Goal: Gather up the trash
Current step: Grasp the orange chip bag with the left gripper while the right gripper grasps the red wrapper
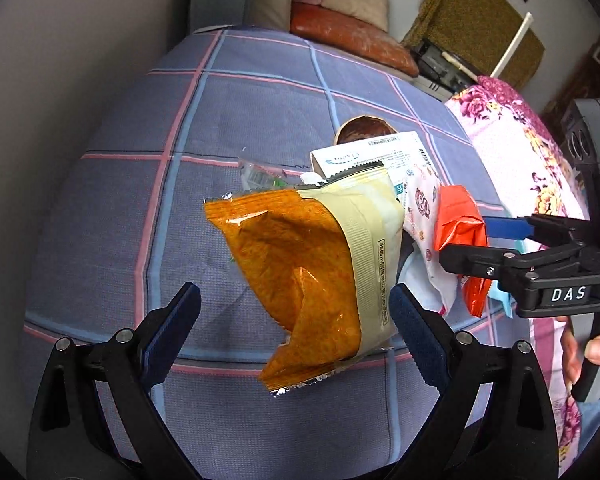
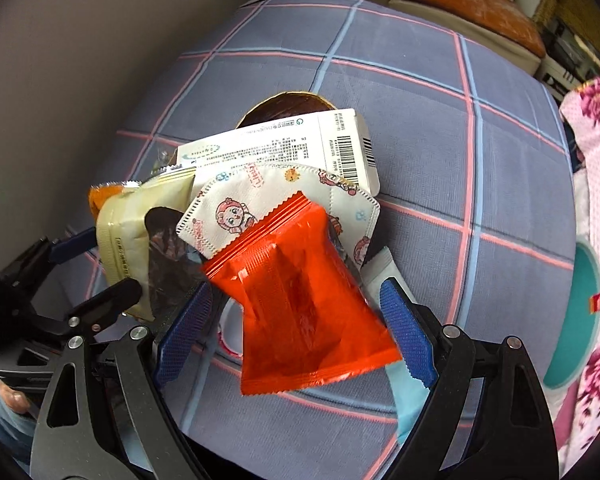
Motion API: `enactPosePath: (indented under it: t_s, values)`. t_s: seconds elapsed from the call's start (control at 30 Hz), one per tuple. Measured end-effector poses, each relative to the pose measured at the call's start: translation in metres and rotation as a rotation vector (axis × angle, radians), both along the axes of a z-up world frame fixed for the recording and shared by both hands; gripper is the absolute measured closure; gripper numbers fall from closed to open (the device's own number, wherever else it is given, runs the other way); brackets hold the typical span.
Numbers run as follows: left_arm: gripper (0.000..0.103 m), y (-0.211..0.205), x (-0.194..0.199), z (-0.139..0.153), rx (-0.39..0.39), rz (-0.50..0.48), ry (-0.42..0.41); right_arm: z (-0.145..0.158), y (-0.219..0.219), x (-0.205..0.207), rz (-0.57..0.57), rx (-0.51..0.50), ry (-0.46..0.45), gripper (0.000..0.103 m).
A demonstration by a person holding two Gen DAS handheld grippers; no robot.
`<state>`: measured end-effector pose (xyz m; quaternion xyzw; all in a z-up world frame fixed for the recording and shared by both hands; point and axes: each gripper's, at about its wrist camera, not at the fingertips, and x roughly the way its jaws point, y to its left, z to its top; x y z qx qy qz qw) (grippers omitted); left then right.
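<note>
- The bed [image 1: 100, 208], under a blue-grey checked sheet with pink and pale-blue lines, carries a heap of trash near its middle.
- The orange snack bag [image 1: 296, 264], crumpled and with a cream side panel, lies at the heap's left edge.
- The white printed box [image 2: 284, 144] lies at the heap's far side, partly over a brown round rim.
- The cartoon-print face mask [image 2: 260, 196] rests against the box.
- The red wrapper [image 2: 300, 300] overlaps the mask's near edge.
- The left claw [image 1: 296, 332] points steeply down with its 2 blue pads spread either side of the orange bag, pinching nothing.
- The right claw [image 2: 296, 332] also tilts steeply down, its jaws spread wide around the red wrapper without pressing it.
- A hand [image 1: 596, 352] wraps the right gripper's handle.
</note>
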<state>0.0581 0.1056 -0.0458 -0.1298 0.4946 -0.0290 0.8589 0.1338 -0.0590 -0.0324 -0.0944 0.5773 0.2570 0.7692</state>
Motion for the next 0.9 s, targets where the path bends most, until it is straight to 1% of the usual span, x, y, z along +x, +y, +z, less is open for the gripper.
enactPosePath:
  t_s: [0.03,0.07,0.17,0.27,0.37,0.57,0.6,0.63,0.73,0.83,0.9]
  values:
    - [0.008,0.001,0.000,-0.001,-0.003,0.000,0.000,-0.001,0.002,-0.001,0.013,0.001,0.004,0.036]
    - [0.008,0.001,0.000,-0.002,-0.011,-0.003,0.002,-0.003,0.003,-0.001,0.021,0.001,0.018,0.051]
    - [0.008,-0.003,0.001,-0.003,-0.020,-0.017,0.005,-0.005,0.005,-0.002,0.025,-0.007,0.025,0.057]
    - [0.008,-0.010,0.005,-0.006,-0.006,-0.036,0.012,-0.001,0.000,-0.003,0.013,0.016,0.027,0.067]
    - [0.008,-0.015,0.006,-0.011,-0.018,-0.043,0.035,0.008,-0.007,-0.004,-0.012,0.042,0.014,0.068]
    - [0.008,-0.020,0.005,-0.014,-0.054,-0.025,0.021,0.022,-0.026,-0.006,-0.056,0.086,-0.008,0.068]
    - [0.014,-0.021,0.005,-0.013,-0.055,-0.027,0.020,0.024,-0.029,-0.006,-0.064,0.088,-0.011,0.068]
    - [0.029,-0.022,0.005,-0.014,-0.051,-0.030,0.020,0.025,-0.033,-0.007,-0.074,0.092,-0.015,0.068]
    - [0.046,-0.024,0.003,-0.015,-0.047,-0.033,0.028,0.029,-0.043,-0.009,-0.099,0.115,-0.022,0.068]
    - [0.051,-0.024,-0.001,-0.011,-0.018,-0.021,0.015,0.032,-0.054,-0.011,-0.121,0.135,-0.028,0.068]
    - [0.052,-0.021,-0.004,-0.006,-0.004,-0.011,0.006,0.034,-0.060,-0.011,-0.132,0.146,-0.031,0.068]
